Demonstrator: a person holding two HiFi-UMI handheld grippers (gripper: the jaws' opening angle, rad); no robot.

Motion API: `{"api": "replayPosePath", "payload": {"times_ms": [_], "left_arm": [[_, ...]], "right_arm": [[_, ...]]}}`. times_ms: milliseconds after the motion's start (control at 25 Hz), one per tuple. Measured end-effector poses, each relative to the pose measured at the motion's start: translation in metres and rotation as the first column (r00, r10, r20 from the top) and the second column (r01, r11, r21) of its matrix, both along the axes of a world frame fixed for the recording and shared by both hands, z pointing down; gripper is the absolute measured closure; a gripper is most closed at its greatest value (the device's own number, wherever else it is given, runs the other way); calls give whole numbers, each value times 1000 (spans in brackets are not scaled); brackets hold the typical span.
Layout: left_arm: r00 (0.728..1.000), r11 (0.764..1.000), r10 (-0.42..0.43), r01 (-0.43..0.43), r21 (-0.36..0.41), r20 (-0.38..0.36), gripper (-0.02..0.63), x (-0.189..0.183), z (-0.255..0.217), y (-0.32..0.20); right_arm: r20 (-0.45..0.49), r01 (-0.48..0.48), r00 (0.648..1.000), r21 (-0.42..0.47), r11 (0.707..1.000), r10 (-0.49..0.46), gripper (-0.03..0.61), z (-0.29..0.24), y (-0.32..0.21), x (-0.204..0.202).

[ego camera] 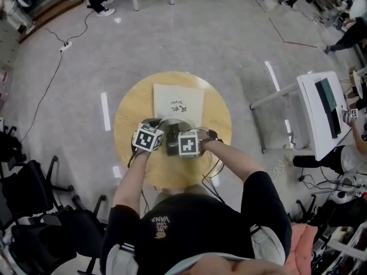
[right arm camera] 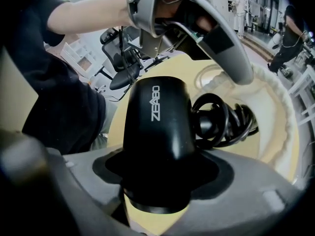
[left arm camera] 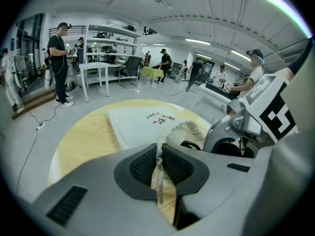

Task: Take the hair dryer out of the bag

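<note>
Jaws of the right gripper (right arm camera: 156,178), set wide, clamp the black dryer (right arm camera: 157,132), which seems to sit at the bag's mouth. Its coiled cord (right arm camera: 221,122) lies at 3 o'clock. Narrow jaws of the left gripper (left arm camera: 158,167) pinch the rim (left arm camera: 184,129). The lift is best done steadily while that pinch anchors the bag (left arm camera: 142,124), so the cord clears the rim. The bag lies toward 12 o'clock on a round table (ego camera: 129,119). The left gripper crowds the dryer at 12 o'clock, and chairs (ego camera: 34,193) stand well off.

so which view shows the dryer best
Right gripper view: the dryer fills it, clamped in the right tongs, cord coiled behind. Head view shows only a dark sliver; left gripper view mostly hides it.
</note>
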State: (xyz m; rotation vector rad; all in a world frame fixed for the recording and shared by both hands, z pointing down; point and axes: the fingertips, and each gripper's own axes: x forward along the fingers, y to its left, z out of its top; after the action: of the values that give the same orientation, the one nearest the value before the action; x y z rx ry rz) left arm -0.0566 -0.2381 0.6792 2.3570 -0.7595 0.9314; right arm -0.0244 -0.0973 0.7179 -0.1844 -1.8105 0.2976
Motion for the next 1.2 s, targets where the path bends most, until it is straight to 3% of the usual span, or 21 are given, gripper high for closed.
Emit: {"api": "replayPosePath", "payload": {"times_ms": [160, 1200], "left_arm": [[1000, 1000, 6, -6, 2, 1, 571, 1, -1, 2], [999, 999, 31, -32, 18, 16, 571, -5, -7, 19]], "right_arm": [[-33, -12, 999, 6, 1000, 12, 229, -2, 12, 7], [28, -85, 996, 7, 996, 85, 229, -29, 93, -10]]}}
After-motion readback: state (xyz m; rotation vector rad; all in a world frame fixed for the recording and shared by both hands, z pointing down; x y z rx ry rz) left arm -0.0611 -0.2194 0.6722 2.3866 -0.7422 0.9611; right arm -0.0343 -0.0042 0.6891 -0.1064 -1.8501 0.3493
